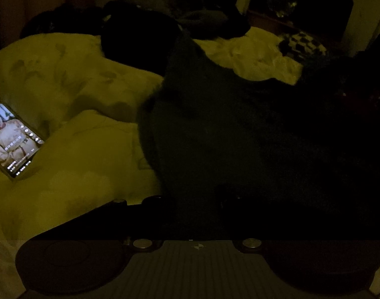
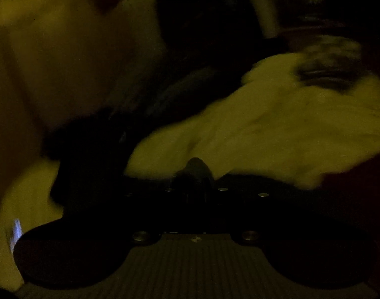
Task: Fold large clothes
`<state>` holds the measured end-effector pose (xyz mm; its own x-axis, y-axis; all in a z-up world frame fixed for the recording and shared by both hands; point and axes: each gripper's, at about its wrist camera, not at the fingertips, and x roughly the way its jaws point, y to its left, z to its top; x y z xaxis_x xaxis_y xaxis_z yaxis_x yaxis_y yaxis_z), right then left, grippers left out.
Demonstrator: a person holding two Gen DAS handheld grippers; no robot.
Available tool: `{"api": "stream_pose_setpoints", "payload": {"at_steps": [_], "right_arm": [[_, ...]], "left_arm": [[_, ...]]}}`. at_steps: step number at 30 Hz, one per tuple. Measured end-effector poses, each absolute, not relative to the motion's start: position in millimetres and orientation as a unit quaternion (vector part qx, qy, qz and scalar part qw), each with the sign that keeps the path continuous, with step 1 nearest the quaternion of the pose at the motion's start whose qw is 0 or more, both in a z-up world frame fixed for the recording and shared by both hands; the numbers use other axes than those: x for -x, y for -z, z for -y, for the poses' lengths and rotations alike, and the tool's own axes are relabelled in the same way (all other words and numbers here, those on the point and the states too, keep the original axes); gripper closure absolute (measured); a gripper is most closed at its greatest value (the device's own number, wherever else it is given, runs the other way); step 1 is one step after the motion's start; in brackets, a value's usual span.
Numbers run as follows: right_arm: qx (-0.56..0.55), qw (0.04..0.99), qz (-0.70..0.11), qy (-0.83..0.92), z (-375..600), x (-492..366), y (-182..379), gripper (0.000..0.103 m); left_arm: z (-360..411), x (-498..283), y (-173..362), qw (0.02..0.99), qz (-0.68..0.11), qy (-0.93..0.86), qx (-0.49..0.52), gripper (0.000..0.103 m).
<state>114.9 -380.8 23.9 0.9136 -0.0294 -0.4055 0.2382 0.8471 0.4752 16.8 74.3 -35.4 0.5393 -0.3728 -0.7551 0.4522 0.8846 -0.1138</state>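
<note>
- My left claw (image 1: 190, 199) hangs low over the dark garment (image 1: 239, 129); in the gloom I cannot tell whether its jaws are apart or gripping cloth.
- My right claw (image 2: 196, 167) has its jaws drawn together; whether any cloth is pinched, the blur hides.
- The garment sprawls across the yellow quilt (image 1: 77, 79).
- A lit phone (image 1: 13, 139) lies on the quilt, left.

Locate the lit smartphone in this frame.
The lit smartphone lies at the far left of the left wrist view, on the yellow quilt, left of the large dark garment.
</note>
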Motion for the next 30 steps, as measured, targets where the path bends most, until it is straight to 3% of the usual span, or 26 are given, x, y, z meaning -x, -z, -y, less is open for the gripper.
{"api": "stream_pose_setpoints", "payload": {"at_steps": [3, 4, 5, 10, 16, 17, 20, 22, 24, 26, 30], "right_arm": [[-0.351, 0.913, -0.133, 0.161, 454, -73, -32, 0.092], [-0.362, 0.903, -0.118, 0.201, 477, -55, -33, 0.092], [-0.365, 0.896, -0.114, 0.227, 492, -44, -33, 0.092], [-0.386, 0.854, -0.109, 0.332, 543, 15, -6, 0.091], [-0.421, 0.837, -0.115, 0.329, 543, 35, 35, 0.089], [-0.436, 0.832, -0.120, 0.321, 545, 34, 37, 0.084], [-0.492, 0.808, -0.101, 0.307, 544, 44, 41, 0.058], [-0.476, 0.819, -0.091, 0.307, 533, 48, 30, 0.053], [-0.427, 0.848, -0.093, 0.299, 515, 47, 11, 0.034], [-0.382, 0.882, -0.094, 0.260, 495, 40, -7, 0.025], [-0.351, 0.922, -0.107, 0.126, 449, 28, -27, 0.017]], "left_arm": [[-75, -18, 34, 0.876, -0.422, 0.232, -0.040, 0.017], [-76, -19, 32, 0.876, -0.423, 0.228, -0.027, 0.002], [-77, -19, 30, 0.877, -0.424, 0.226, -0.016, 0.000], [-74, -11, 8, 0.895, -0.387, 0.222, -0.029, 0.000], [-64, -3, 6, 0.901, -0.380, 0.184, -0.102, 0.000], [-65, -2, 6, 0.898, -0.385, 0.190, -0.096, 0.000], [-74, 1, 2, 0.889, -0.399, 0.217, -0.057, 0.000], [-74, 4, -3, 0.885, -0.402, 0.229, -0.048, 0.000], [-69, 9, -6, 0.889, -0.391, 0.227, -0.075, 0.000], [-66, 13, -7, 0.892, -0.382, 0.216, -0.106, 0.000], [-64, 12, 5, 0.879, -0.409, 0.216, -0.114, 0.000]]}}
